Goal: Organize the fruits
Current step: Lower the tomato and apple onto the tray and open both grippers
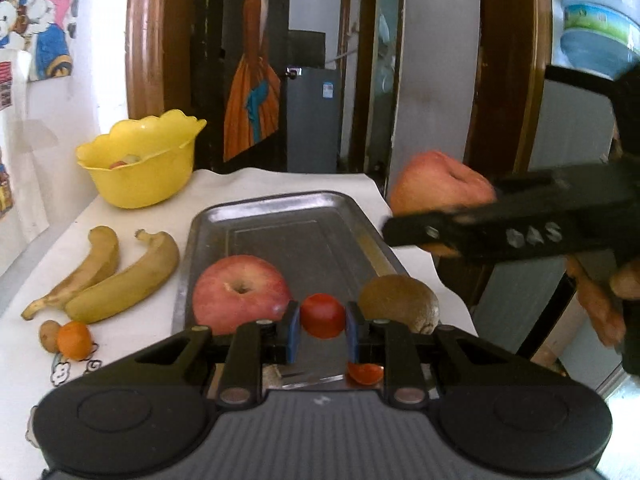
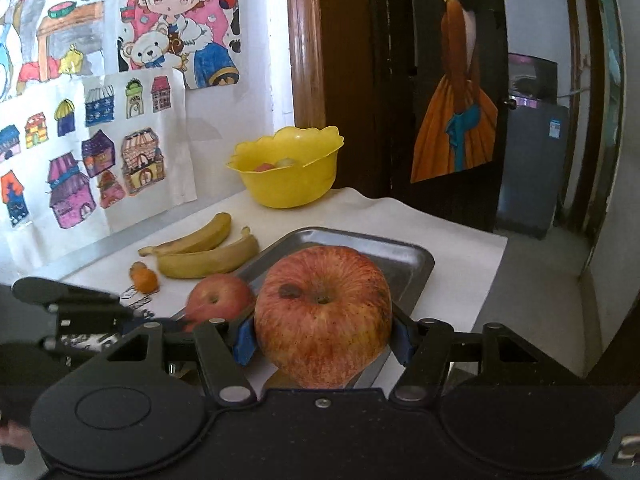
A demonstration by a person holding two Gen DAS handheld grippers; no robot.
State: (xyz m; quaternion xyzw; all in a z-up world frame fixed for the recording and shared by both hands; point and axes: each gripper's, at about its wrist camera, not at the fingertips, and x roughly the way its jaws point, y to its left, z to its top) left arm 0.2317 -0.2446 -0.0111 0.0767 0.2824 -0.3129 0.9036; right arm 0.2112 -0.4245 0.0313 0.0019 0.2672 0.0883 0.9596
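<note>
My left gripper (image 1: 322, 316) is shut on a small red tomato (image 1: 322, 315) just above the near end of the metal tray (image 1: 280, 224). On the tray lie a red apple (image 1: 240, 292) and a brown kiwi (image 1: 400, 302). My right gripper (image 2: 322, 320) is shut on a large red-yellow apple (image 2: 323, 314) and holds it above the tray's (image 2: 408, 260) near right part; this held apple also shows in the left wrist view (image 1: 436, 184). The tray apple (image 2: 218, 298) shows to its left.
A yellow bowl (image 1: 140, 160) with some fruit inside stands at the back left. Two bananas (image 1: 120, 276), a small orange (image 1: 74, 340) and a small brown fruit (image 1: 49, 334) lie on the white tablecloth left of the tray. The table's right edge drops to the floor.
</note>
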